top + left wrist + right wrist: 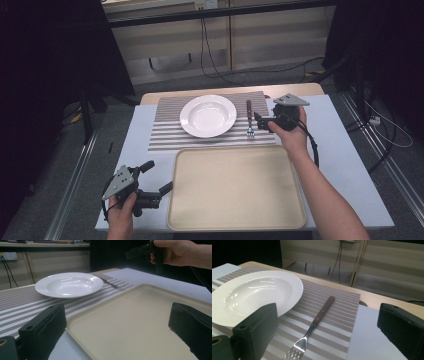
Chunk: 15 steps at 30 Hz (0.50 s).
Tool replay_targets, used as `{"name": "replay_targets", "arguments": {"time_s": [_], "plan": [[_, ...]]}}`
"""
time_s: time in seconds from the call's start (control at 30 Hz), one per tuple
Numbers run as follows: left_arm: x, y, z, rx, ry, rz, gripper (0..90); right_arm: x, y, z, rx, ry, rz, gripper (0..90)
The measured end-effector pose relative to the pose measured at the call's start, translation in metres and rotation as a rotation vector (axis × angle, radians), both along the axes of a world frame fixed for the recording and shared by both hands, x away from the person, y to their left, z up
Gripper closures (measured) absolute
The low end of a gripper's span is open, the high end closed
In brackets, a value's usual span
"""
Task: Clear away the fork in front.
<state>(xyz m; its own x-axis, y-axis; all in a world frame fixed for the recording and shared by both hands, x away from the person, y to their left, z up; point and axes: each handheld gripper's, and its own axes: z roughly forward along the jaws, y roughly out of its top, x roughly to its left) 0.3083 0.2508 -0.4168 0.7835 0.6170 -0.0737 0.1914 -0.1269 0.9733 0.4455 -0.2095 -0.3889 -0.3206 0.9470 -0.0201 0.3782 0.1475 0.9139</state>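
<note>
At the table's near left corner, the left gripper (159, 176) sat in the person's left hand (121, 216), its jaws spread wide and holding nothing, pointed toward the left edge of the beige tray (236, 187). From the left gripper view, both black jaws framed the tray's bare surface, with one jaw over the striped placemat (15, 307) and the other over the tray's far side.

Farther in, the tray lay empty along the near edge of the table, its far rim just beside the placemat's near edge. Beyond it, the white deep plate (208, 116) rested on the placemat, roughly centred on it.

To the right of the plate, well clear of its rim, the fork (249, 120) lay flat on the placemat, its brown wooden handle pointing away from the person and its metal tines toward the tray. In the right gripper view the fork (312, 327) ran up between the two jaws, tines nearest the camera.

Just right of the fork, the right gripper (259, 121) was held in the person's right hand (292, 135), jaws parted and empty, their tips close beside the fork without touching it.
</note>
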Motion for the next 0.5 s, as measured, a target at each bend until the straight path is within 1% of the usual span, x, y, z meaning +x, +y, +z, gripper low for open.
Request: {"name": "replay_targets", "arguments": {"time_s": [0.1, 0.13, 0.2, 0.23, 0.33, 0.37, 0.43, 0.5], "plan": [[0.000, 0.000, 0.000, -0.003, 0.005, 0.002, 1.7, 0.006, 0.003, -0.002, -0.012, 0.012, 0.004, 2.8], [0.000, 0.001, 0.000, -0.003, 0.004, 0.001, 1.7, 0.010, 0.004, -0.005, -0.018, 0.024, 0.003, 2.8], [0.001, 0.001, -0.001, 0.000, -0.001, 0.000, 1.7, 0.012, 0.005, -0.007, -0.019, 0.033, 0.003, 2.8], [0.001, 0.001, -0.001, -0.002, 0.001, -0.003, 1.7, 0.014, 0.006, -0.009, -0.032, 0.044, -0.001, 2.8], [0.001, 0.001, -0.001, -0.003, 0.002, -0.002, 1.7, 0.019, 0.008, -0.013, -0.043, 0.060, -0.005, 3.0], [0.001, 0.002, -0.001, -0.004, 0.003, -0.001, 1.7, 0.022, 0.009, -0.015, -0.044, 0.066, -0.003, 3.0], [0.001, 0.002, -0.001, -0.005, 0.005, 0.000, 1.7, 0.023, 0.010, -0.015, -0.043, 0.067, -0.003, 3.0], [0.002, 0.002, -0.002, -0.001, 0.004, 0.000, 1.7, 0.028, 0.012, -0.016, -0.043, 0.076, -0.002, 3.0]]}}
